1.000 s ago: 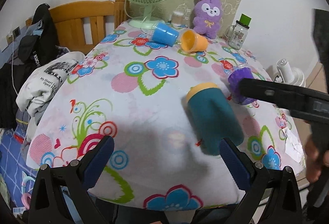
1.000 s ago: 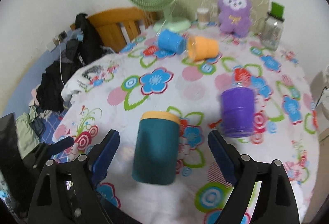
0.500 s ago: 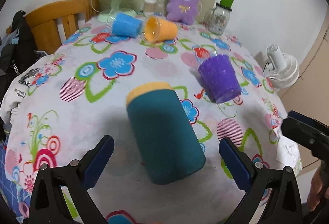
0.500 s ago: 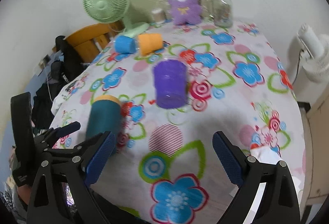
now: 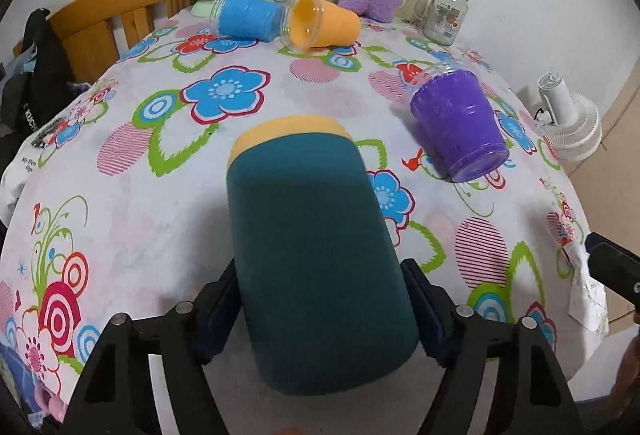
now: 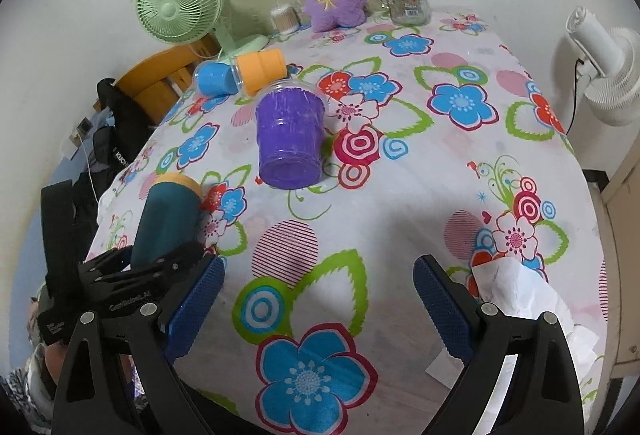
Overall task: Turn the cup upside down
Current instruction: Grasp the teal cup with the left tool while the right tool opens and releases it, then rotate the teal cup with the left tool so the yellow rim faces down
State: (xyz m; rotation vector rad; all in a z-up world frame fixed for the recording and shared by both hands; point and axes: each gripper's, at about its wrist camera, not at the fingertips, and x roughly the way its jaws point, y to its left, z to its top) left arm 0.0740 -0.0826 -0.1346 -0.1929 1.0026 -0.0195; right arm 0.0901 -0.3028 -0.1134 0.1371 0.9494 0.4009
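Left gripper (image 5: 322, 309) clenches a teal cylindrical cup with yellow rim (image 5: 312, 247), lying near the floral tablecloth's (image 6: 400, 195) left edge; right gripper (image 6: 318, 299) hangs released.

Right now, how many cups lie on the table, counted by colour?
Teal cup with yellow rim: 1
Purple cup: 1
Orange cup: 1
Blue cup: 1
Total: 4
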